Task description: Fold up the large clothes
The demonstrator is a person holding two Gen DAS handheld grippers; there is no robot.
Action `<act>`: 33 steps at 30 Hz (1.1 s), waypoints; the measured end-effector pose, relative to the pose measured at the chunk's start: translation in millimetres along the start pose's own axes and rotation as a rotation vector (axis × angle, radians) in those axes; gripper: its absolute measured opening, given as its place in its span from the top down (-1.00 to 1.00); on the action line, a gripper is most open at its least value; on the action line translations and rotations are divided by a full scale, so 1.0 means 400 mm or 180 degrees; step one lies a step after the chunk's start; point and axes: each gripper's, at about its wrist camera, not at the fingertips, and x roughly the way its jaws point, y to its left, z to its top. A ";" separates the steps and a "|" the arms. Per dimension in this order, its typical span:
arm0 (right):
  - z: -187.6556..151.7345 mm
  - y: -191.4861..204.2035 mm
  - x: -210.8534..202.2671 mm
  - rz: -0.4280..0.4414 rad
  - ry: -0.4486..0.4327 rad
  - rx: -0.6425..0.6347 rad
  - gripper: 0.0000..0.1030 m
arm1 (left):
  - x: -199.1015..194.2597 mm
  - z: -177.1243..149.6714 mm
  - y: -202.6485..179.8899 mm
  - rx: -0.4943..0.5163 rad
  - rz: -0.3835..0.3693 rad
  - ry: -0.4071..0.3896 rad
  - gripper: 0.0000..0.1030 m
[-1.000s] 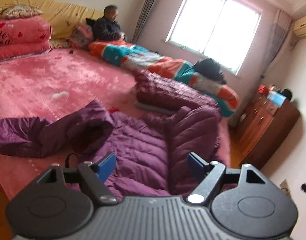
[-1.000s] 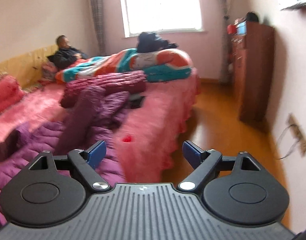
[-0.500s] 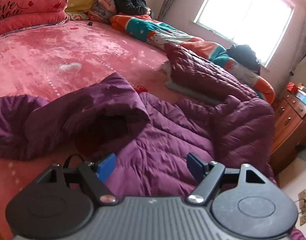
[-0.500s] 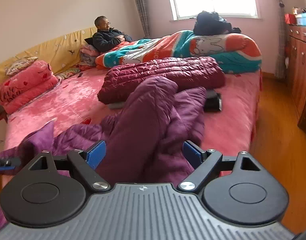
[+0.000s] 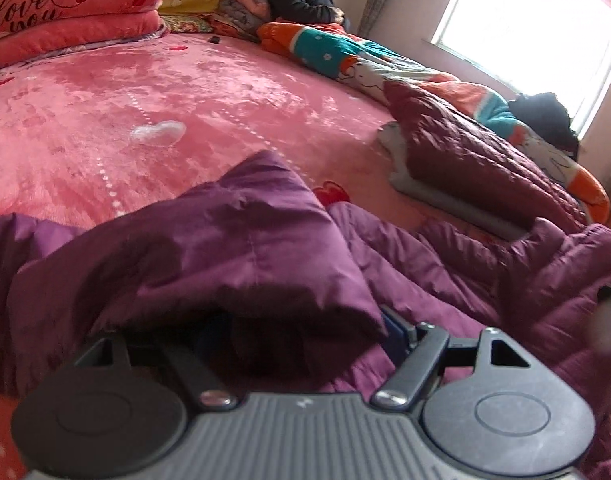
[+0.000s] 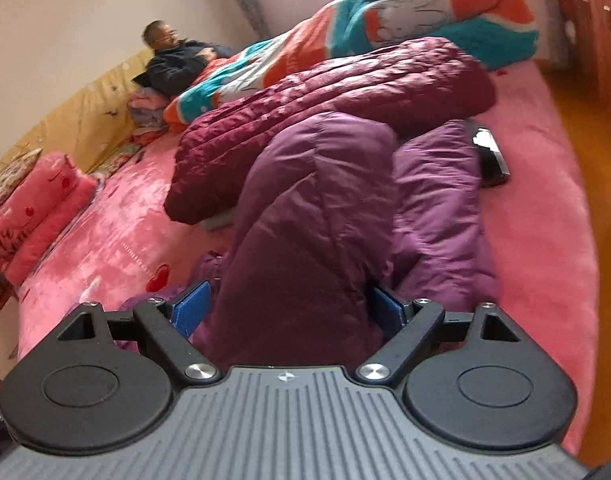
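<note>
1. Left wrist view: the purple jacket (image 5: 241, 256) was spread low across the pink bed (image 5: 105, 92). The left gripper (image 5: 305, 332) was closing around a fold.
2. Right wrist view: the right gripper (image 6: 289, 304) was held wide around a sleeve, mid-frame.

In the left wrist view, the words "love you" are written in dark red cursive on the upper of two stacked pink plush folded blankets (image 5: 75, 12), far ahead and to the left of the left claw (image 5: 301, 336). In the right wrist view, the same lettering on the pink blankets (image 6: 33, 216) is too blurred to be read.
</note>
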 end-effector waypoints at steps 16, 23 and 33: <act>-0.029 0.187 -0.008 -0.0171 -0.0543 -0.1040 0.57 | -0.112 0.100 0.136 -0.0378 0.0008 -0.0922 0.92; -0.015 0.252 -0.009 0.0130 -0.0748 -0.1043 0.57 | -0.226 0.137 0.239 -0.0512 0.0283 -0.1406 0.92; -0.102 0.340 0.194 -0.0170 -0.0376 -0.1605 -0.82 | -0.138 0.107 0.353 -0.0656 0.1041 -0.1392 0.90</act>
